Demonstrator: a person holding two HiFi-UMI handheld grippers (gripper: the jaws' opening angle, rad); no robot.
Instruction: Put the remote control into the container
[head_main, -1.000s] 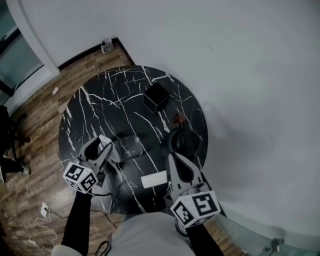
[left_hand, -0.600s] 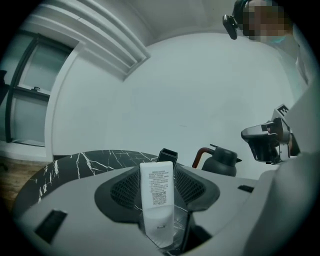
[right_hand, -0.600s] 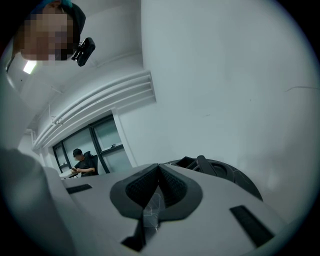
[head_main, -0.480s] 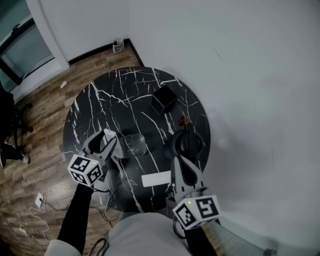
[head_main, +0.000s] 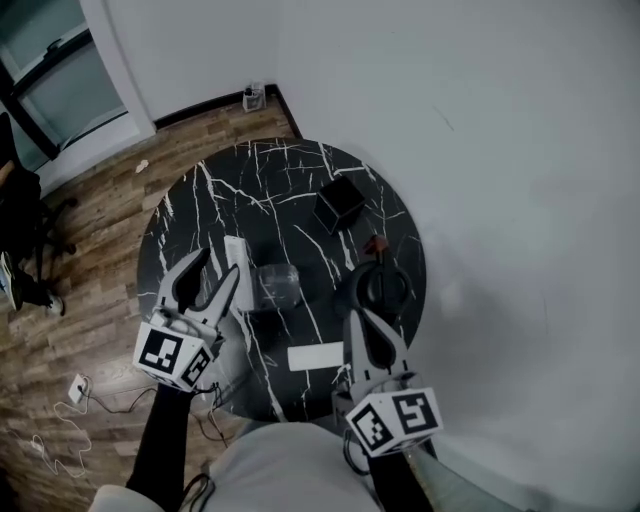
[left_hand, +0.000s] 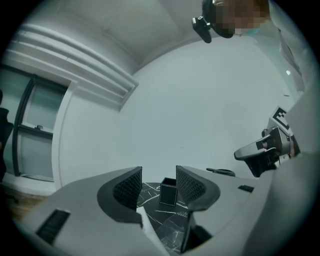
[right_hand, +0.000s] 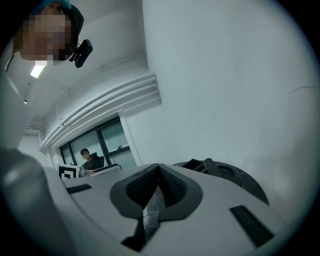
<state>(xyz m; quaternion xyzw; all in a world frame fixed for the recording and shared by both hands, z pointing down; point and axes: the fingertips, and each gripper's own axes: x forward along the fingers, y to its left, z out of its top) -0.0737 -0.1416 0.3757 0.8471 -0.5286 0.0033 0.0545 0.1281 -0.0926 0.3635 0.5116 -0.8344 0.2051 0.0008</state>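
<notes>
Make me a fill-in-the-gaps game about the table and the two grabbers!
1. The left gripper has its jaws ___, with nothing between them.
2. The right gripper has its jaws ___.
3. The dark, white-veined table has a ___ shape.
4. The small box seen beyond the left gripper's jaws is coloured ___.
Missing words: open; shut; round; black.
</notes>
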